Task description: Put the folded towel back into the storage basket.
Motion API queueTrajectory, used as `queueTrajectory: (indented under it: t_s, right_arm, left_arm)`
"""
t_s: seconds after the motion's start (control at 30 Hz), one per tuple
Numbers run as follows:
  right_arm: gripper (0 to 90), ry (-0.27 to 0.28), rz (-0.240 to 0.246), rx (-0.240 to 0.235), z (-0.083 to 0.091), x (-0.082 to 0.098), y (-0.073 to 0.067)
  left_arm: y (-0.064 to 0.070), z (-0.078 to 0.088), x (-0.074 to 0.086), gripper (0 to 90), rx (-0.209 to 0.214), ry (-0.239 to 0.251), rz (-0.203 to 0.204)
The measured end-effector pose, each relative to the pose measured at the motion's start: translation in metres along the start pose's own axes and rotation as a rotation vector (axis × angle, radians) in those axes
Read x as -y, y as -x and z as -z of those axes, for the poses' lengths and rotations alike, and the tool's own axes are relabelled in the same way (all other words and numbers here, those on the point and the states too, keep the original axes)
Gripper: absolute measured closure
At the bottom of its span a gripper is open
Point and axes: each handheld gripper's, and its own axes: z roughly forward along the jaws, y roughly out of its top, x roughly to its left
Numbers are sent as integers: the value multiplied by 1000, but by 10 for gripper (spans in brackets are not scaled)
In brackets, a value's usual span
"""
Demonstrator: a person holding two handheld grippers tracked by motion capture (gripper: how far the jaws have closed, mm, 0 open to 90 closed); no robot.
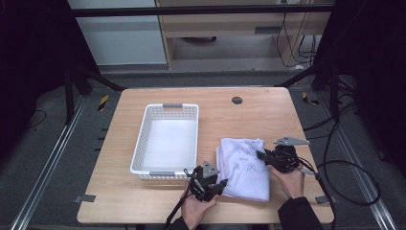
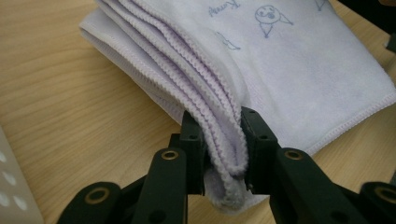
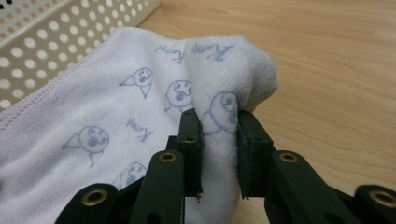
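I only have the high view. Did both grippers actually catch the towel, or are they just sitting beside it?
Observer: The left gripper is shut on the folded towel; its jaws pinch several stacked hemmed edges at a corner.
Operator: And the right?
Observer: The right gripper is shut on a bunched-up fold of the towel, with the cloth puckered up above the jaws.
Operator: Anything close to the right gripper I should mind?
Observer: The white basket lies just past the towel's far edge in the right gripper view, its perforated wall close to the cloth.
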Motion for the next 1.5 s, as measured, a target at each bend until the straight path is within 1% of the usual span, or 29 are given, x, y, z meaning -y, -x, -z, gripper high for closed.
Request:
queueTrajectory:
  t_s: [0.13, 0.27, 0.33, 0.4, 0.5, 0.6, 0.7, 0.73, 0.83, 0.87, 0.97, 1.03, 1.1, 1.13, 1.2, 1.27, 1.3, 1.33, 1.37, 1.5]
  right_arm:
    - [742, 27, 5, 1, 10, -6, -4]
    - [742, 47, 11, 4, 16, -11, -6]
    - [742, 51, 7, 4, 17, -12, -7]
    - [742, 66, 14, 4, 21, -16, -10]
    - [742, 66, 20, 9, 22, -18, -12]
    - [742, 76, 36, 12, 24, -24, -17]
    - [742, 82, 37, 16, 25, -30, -21]
    - [742, 89, 44, 17, 25, -32, -23]
    - [742, 105, 51, 18, 28, -40, -28]
    - [742, 105, 51, 18, 28, -40, -28]
    - [742, 120, 63, 21, 30, -50, -32]
    - [742, 139, 69, 21, 33, -61, -38]
    - [742, 147, 76, 22, 34, -68, -42]
    - [742, 150, 81, 23, 34, -71, -44]
    - [742, 153, 85, 23, 34, -74, -47]
    - [742, 159, 102, 26, 34, -83, -53]
    - [742, 159, 103, 26, 33, -85, -55]
    - [742, 160, 108, 27, 33, -87, -57]
    - [742, 160, 108, 27, 33, -87, -57]
    - [742, 167, 119, 20, 29, -98, -65]
  left_arm:
    - [2, 8, -7, 722, -3, 11, -30]
    - [2, 14, -11, 721, -5, 20, -42]
    - [3, 18, -14, 721, -12, 30, -54]
    - [3, 23, -16, 721, -17, 33, -68]
    - [2, 25, -18, 721, -19, 35, -70]
    - [-1, 32, -22, 721, -22, 44, -74]
    - [-5, 38, -27, 721, -27, 54, -79]
    - [-5, 41, -28, 721, -27, 58, -79]
    - [-8, 49, -34, 721, -37, 70, -96]
    - [-8, 49, -34, 722, -37, 70, -96]
    - [-11, 60, -41, 721, -45, 92, -103]
    - [-15, 68, -46, 722, -52, 111, -103]
    - [-16, 71, -48, 721, -56, 116, -100]
    - [-18, 77, -50, 721, -63, 123, -105]
    - [-19, 79, -51, 721, -67, 126, -104]
    - [-24, 85, -53, 721, -77, 132, -110]
    - [-24, 85, -53, 721, -77, 132, -110]
    - [-27, 90, -54, 721, -79, 135, -104]
    - [-27, 90, -54, 721, -79, 135, -104]
    - [-35, 99, -56, 721, -85, 150, -95]
